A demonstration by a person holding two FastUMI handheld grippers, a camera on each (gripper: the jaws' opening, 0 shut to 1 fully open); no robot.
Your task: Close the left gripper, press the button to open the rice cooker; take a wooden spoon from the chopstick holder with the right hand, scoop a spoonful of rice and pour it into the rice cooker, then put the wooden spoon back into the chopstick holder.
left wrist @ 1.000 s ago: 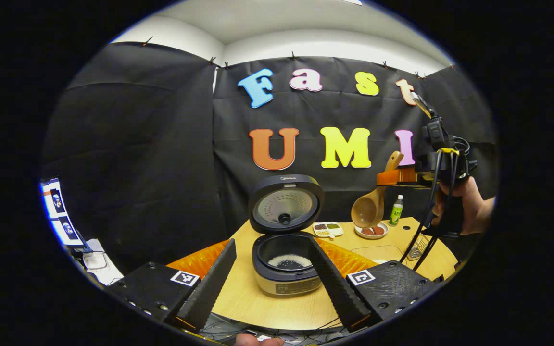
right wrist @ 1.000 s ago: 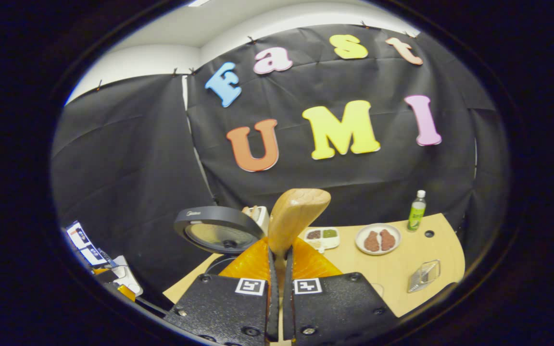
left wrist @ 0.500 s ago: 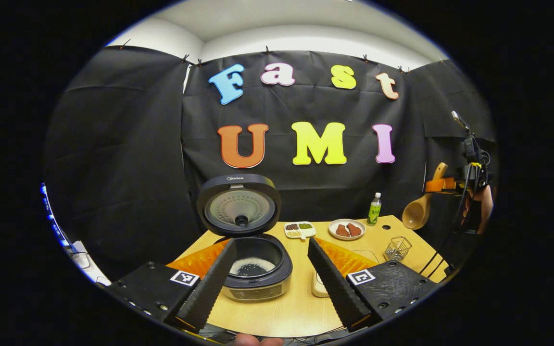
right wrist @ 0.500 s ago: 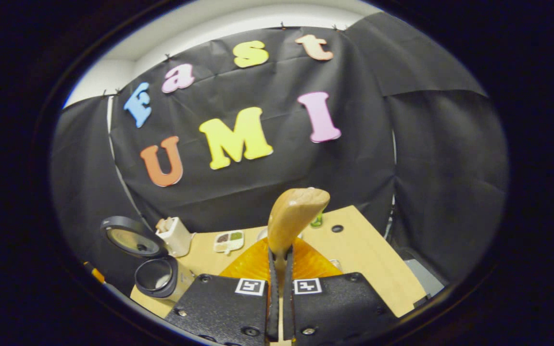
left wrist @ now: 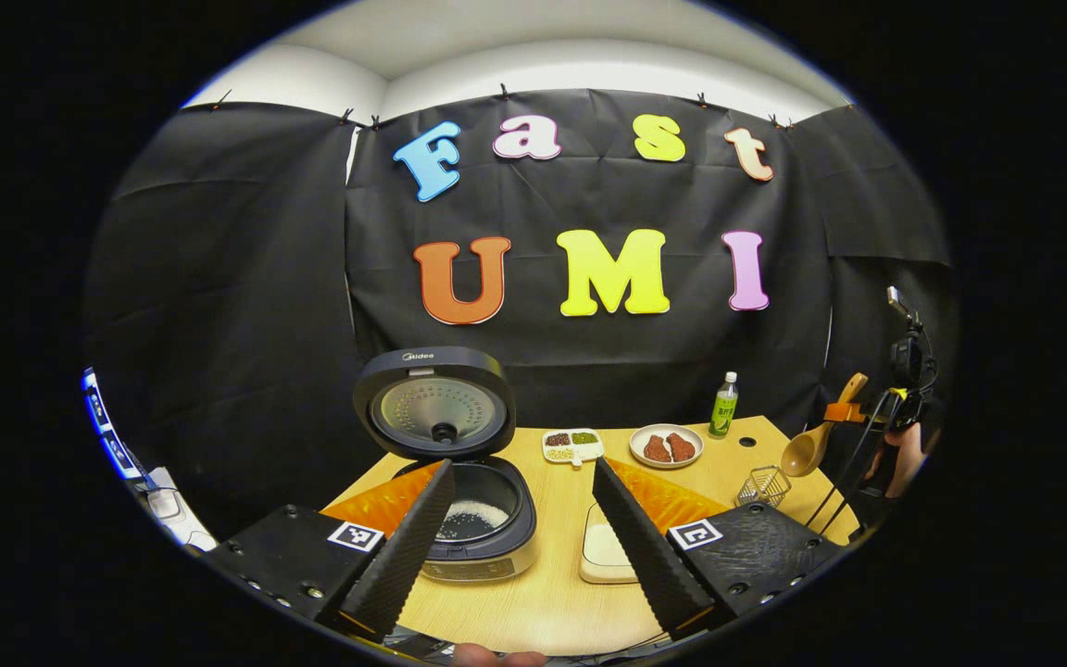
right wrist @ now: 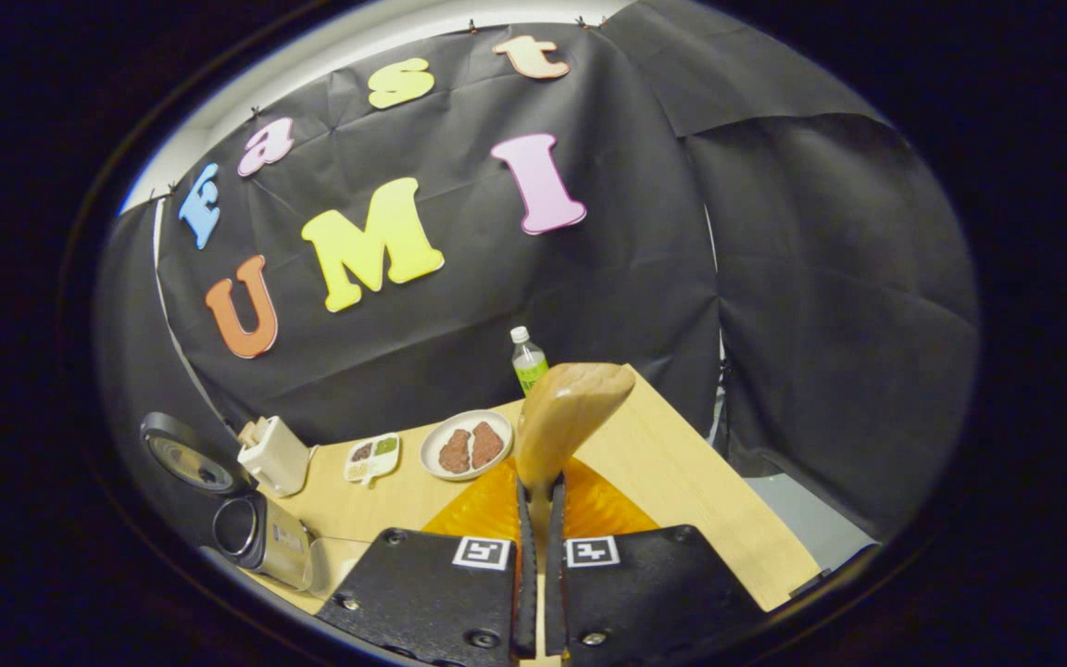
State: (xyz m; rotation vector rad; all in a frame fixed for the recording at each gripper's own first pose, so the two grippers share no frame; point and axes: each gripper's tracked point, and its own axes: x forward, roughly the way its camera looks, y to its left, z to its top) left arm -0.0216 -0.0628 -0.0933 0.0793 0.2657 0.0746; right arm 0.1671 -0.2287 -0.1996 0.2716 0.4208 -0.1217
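Observation:
The rice cooker stands open with its lid upright and white rice in the pot. My left gripper is open in front of it, holding nothing. Far right, my right gripper is shut on the wooden spoon, whose bowl hangs just above and to the right of the wire chopstick holder. In the right gripper view the spoon's handle sticks up from between the shut fingers of the right gripper. The cooker lies far left there.
A shallow white tray of rice sits right of the cooker. At the table's back stand a compartment dish, a plate with brown pieces and a green bottle. A white container stands behind the cooker. The table edge runs right.
My right gripper carried the spoon rightward and down, away from the cooker to above the wire holder. The left gripper's view shifted, so the cooker now sits further left.

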